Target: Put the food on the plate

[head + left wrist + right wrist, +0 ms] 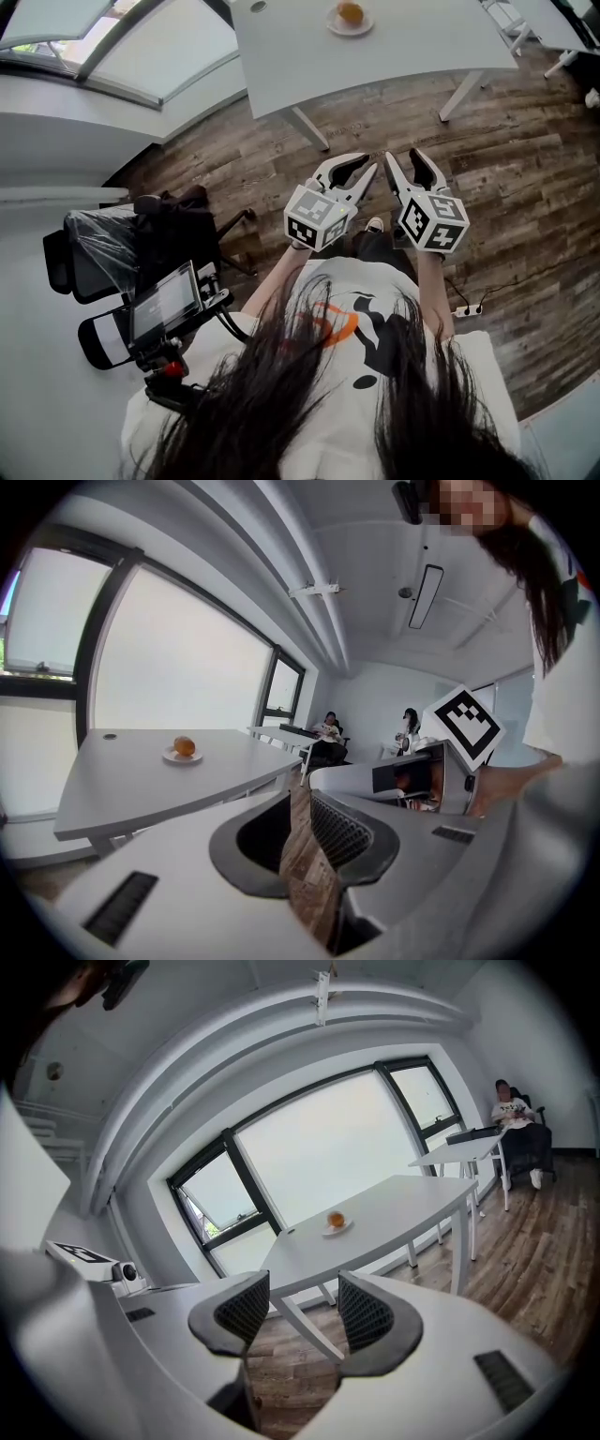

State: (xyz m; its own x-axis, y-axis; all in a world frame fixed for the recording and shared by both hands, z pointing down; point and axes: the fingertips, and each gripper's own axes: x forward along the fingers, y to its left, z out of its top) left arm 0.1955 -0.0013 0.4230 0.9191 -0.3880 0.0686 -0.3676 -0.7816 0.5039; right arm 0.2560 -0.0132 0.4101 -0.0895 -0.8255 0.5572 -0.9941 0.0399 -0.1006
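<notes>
A round orange piece of food (350, 11) lies on a small white plate (349, 27) on the far white table (403, 52). Both grippers hang in front of the person's body over the wooden floor, well short of the table. The left gripper (368, 163) is open by a narrow gap and holds nothing. The right gripper (401, 155) stands open wider, also with nothing in it. In the left gripper view the food (184, 746) and plate (181, 757) lie far off to the left of the left gripper (298, 808). In the right gripper view the food (335, 1219) sits far ahead above the right gripper (305, 1309).
A plastic-wrapped office chair (98, 248) and a camera rig with a screen (166, 305) stand at the left. A power strip (467, 309) lies on the floor to the right. Another white desk (562, 21) is at the top right. Seated people (328, 729) are at a far desk.
</notes>
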